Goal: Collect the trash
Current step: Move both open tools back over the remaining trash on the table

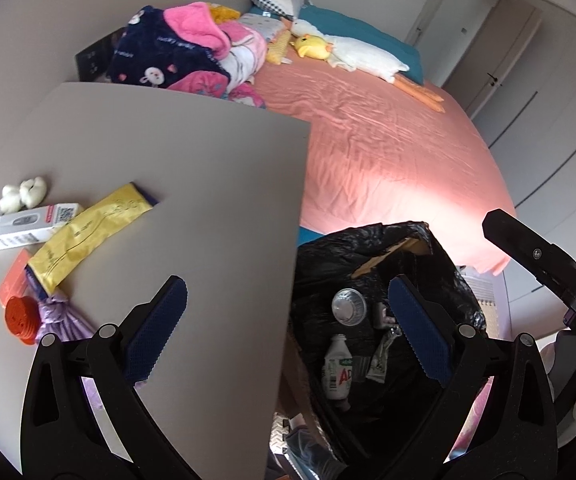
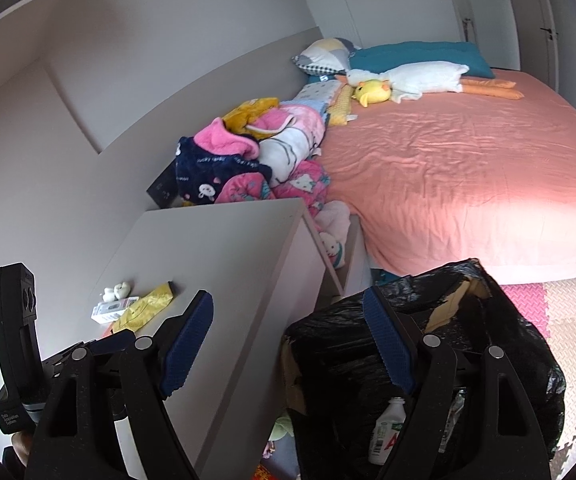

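The trash I am after sits in a cluster at the far left of the grey surface (image 1: 176, 184): a yellow wrapper (image 1: 92, 232) lying flat, a white box (image 1: 28, 226) touching its far-left side, a small white crumpled wad (image 1: 24, 194) just beyond the box, and nearer to me an orange lid (image 1: 20, 320), an orange card (image 1: 14, 276) and a knotted purple bag (image 1: 62, 318). The wrapper's long axis runs diagonally, from near-left to far-right, so I judge a gripper has to roll to close across its narrow width. From the left gripper (image 1: 288, 334) the whole cluster lies up and to the left; both blue pads stand wide apart with nothing between them, one over the surface and one over the bin. The black-lined trash bin (image 1: 371, 264) stands just right of the surface's edge, between it and the bed (image 1: 387, 152), and already holds a white bottle (image 1: 337, 368), a foil cup (image 1: 348, 306) and some crumpled scraps. The right gripper (image 2: 288, 344) is likewise spread open and empty, hanging over the gap between surface and bin; in its view the wrapper and box lie well off to the left, beyond the other gripper's body. So I take the left hand as the nearer one, with the purple bag and orange lid closest to it.
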Action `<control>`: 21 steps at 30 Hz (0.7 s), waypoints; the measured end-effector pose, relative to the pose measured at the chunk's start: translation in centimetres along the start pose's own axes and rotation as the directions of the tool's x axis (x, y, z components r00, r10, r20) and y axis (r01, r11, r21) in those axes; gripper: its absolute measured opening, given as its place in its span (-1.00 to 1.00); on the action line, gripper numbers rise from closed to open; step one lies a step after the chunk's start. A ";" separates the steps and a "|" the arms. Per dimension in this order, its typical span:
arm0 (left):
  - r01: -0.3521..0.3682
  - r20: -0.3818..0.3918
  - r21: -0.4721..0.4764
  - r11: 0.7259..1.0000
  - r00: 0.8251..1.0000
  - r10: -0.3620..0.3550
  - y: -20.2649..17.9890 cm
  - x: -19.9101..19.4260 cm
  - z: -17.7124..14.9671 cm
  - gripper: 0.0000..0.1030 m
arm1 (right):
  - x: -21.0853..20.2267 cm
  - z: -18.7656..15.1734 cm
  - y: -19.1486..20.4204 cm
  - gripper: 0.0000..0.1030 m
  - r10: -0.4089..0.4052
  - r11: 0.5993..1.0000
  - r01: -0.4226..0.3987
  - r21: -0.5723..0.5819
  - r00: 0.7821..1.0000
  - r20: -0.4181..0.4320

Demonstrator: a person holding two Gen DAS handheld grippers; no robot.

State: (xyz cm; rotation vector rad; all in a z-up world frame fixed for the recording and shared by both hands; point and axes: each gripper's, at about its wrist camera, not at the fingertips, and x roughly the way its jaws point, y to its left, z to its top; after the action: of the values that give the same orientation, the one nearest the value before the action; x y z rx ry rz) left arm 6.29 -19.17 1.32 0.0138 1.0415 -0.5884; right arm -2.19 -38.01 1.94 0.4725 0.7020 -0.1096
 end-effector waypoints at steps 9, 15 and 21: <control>-0.054 0.014 -0.070 0.996 0.998 0.055 4.1 -1.5 -1.5 0.89 | 2.3 -0.8 3.8 0.51 0.040 0.997 -0.044 -0.065 0.998 -0.054; -0.088 0.025 -0.121 0.989 0.996 0.091 6.9 -2.5 -2.5 0.89 | 3.9 -1.3 6.4 0.51 0.057 0.988 -0.069 -0.139 0.994 -0.093; -0.112 0.031 -0.169 0.979 0.992 0.119 9.1 -3.2 -3.2 0.89 | 5.4 -1.6 9.0 0.51 0.060 0.966 -0.091 -0.240 0.989 -0.133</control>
State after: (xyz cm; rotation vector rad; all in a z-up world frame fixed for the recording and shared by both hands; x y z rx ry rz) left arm 6.80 -9.08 -0.11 -0.0843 1.0400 -0.3928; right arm 3.25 -29.01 0.86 0.2688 0.8071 0.0794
